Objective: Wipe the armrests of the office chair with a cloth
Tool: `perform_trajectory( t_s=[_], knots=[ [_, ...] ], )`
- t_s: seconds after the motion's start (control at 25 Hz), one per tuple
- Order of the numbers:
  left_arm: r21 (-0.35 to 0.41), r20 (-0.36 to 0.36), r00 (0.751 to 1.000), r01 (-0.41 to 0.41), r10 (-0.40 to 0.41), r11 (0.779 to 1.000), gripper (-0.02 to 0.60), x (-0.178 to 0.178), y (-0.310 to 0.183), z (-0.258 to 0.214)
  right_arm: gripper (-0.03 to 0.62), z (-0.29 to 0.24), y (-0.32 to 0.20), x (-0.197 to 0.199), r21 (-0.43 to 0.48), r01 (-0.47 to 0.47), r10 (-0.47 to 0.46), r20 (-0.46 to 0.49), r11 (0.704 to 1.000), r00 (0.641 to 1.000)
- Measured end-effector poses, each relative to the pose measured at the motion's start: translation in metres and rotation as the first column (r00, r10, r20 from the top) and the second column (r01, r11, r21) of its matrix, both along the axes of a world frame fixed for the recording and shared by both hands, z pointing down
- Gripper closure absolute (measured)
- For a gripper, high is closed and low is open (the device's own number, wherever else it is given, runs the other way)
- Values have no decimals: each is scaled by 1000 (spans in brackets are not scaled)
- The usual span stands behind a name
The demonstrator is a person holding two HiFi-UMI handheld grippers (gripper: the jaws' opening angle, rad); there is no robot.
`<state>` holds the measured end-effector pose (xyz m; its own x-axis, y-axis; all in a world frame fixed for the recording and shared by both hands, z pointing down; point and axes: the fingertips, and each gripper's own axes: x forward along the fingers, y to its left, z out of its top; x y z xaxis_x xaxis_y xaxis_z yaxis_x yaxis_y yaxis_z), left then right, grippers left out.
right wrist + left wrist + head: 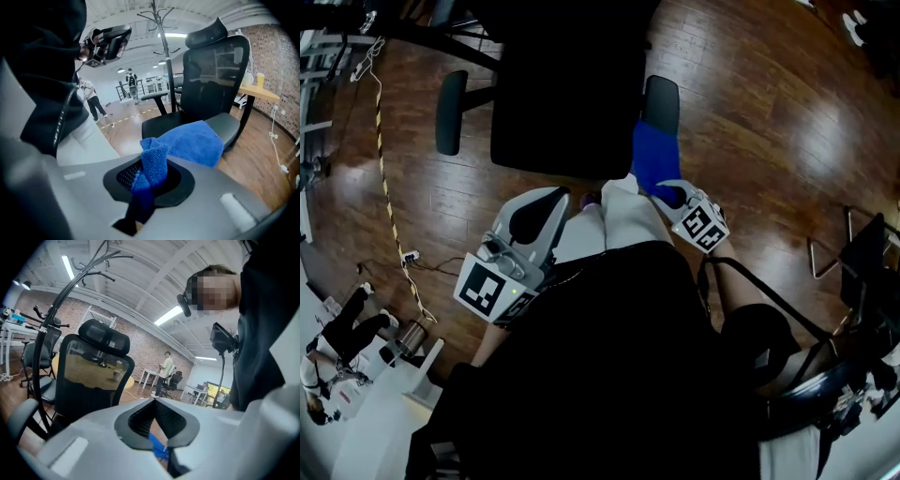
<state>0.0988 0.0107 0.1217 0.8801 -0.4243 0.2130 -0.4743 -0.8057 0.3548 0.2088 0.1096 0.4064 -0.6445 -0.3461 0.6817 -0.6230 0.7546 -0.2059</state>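
— So where was the cloth (190, 140)?
— Its far end lay on one armrest (662, 98) of the chair (567, 94). My right gripper (151, 164) had its jaws pinched tight on the near end.
— And your left gripper (154, 400)?
— Its jaws were closed on nothing, in front of the chair.
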Motion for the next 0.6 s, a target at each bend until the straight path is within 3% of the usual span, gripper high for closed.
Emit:
perform_trajectory(
  t_s=[0.16, 0.32, 0.44, 0.6],
  knots=[
    [98, 96, 988, -129, 120, 987, 575, 8, 26, 8, 553, -29, 34, 17, 1, -88, 88, -29, 996, 996],
    [91, -1, 999, -52, 52, 995, 577, 31, 18, 2, 553, -63, 34, 61, 76, -125, 128, -38, 989, 991],
    [105, 6, 1000, 9, -10, 994, 577, 67, 16, 13, 553, -61, 17, 105, 124, -40, 46, -43, 991, 998],
    [46, 26, 999, 24, -26, 999, 577, 137, 4, 21, 553, -73, -16, 157, 169, 78, -77, -17, 983, 997]
  ],
)
